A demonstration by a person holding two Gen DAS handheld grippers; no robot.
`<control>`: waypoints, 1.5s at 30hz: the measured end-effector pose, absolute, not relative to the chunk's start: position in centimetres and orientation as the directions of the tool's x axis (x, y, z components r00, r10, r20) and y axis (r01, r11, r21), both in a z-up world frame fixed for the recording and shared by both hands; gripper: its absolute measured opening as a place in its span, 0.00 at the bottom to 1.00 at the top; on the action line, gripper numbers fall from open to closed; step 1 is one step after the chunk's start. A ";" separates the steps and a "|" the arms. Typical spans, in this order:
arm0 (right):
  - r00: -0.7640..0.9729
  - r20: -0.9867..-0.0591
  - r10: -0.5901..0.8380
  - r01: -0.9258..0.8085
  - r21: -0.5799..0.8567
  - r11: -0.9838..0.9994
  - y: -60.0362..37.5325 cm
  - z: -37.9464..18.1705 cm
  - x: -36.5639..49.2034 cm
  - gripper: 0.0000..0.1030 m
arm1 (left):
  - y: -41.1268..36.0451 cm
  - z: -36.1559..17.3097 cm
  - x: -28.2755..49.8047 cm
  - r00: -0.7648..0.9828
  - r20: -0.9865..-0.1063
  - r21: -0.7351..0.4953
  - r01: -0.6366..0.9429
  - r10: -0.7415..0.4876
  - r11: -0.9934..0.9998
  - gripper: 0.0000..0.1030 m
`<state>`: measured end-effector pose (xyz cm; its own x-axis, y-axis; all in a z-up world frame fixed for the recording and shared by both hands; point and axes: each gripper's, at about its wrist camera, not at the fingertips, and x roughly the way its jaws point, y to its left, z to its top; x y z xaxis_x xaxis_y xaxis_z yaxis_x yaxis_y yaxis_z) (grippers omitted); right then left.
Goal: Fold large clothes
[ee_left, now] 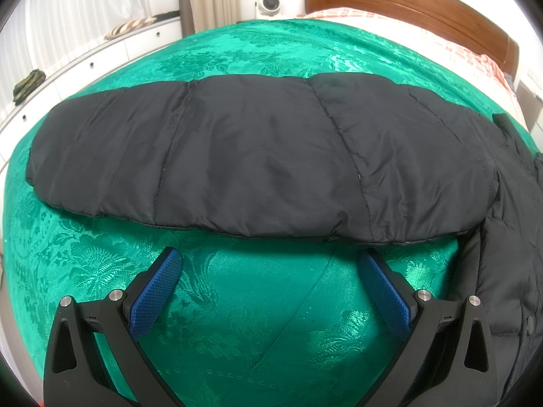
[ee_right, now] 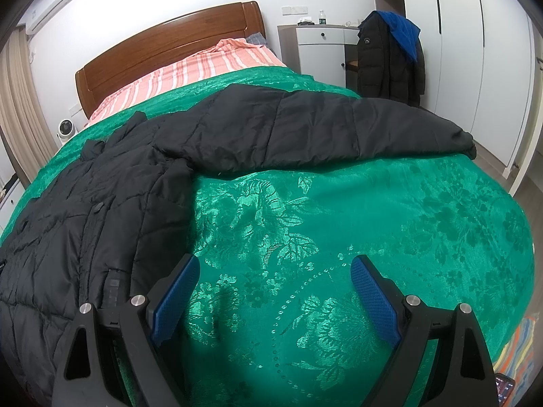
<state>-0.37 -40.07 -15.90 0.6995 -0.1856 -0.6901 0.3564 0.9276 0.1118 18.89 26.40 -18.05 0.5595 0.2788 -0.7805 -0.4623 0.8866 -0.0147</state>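
Observation:
A black quilted puffer jacket lies spread on a green patterned bedspread [ee_left: 258,305]. In the left wrist view one sleeve [ee_left: 258,156] stretches flat across the bed, with the body at the right edge. In the right wrist view the jacket body [ee_right: 78,224] lies at the left and the other sleeve [ee_right: 305,129] reaches right toward the bed's edge. My left gripper [ee_left: 269,257] is open and empty, just short of the sleeve's near edge. My right gripper [ee_right: 275,266] is open and empty over bare bedspread [ee_right: 373,220], its left finger beside the jacket body.
A wooden headboard [ee_right: 169,44] and a pink striped sheet [ee_right: 210,68] lie at the far end. A white cabinet [ee_right: 322,47], a dark coat hung with a blue garment [ee_right: 390,57] and white wardrobes [ee_right: 475,51] stand beyond the bed. A small white fan [ee_left: 269,3] sits by the curtains.

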 end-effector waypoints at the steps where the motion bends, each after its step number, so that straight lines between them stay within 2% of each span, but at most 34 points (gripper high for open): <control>1: 0.699 -0.691 -0.186 0.355 0.110 0.928 -40.0 -15.9 -0.4 0.87 | 26.4 -18.1 18.9 0.559 -0.781 -0.015 -0.462 0.279 0.887 1.00; 25: 0.705 -0.688 -0.174 0.368 0.144 0.919 -40.7 -15.9 -0.6 0.87 | 26.4 -18.1 18.9 0.559 -0.781 -0.015 -0.462 0.279 0.887 1.00; 45: 0.699 -0.690 -0.189 0.364 0.116 0.924 -40.3 -15.8 -0.7 0.87 | 26.4 -18.0 18.9 0.559 -0.781 -0.014 -0.462 0.279 0.887 1.00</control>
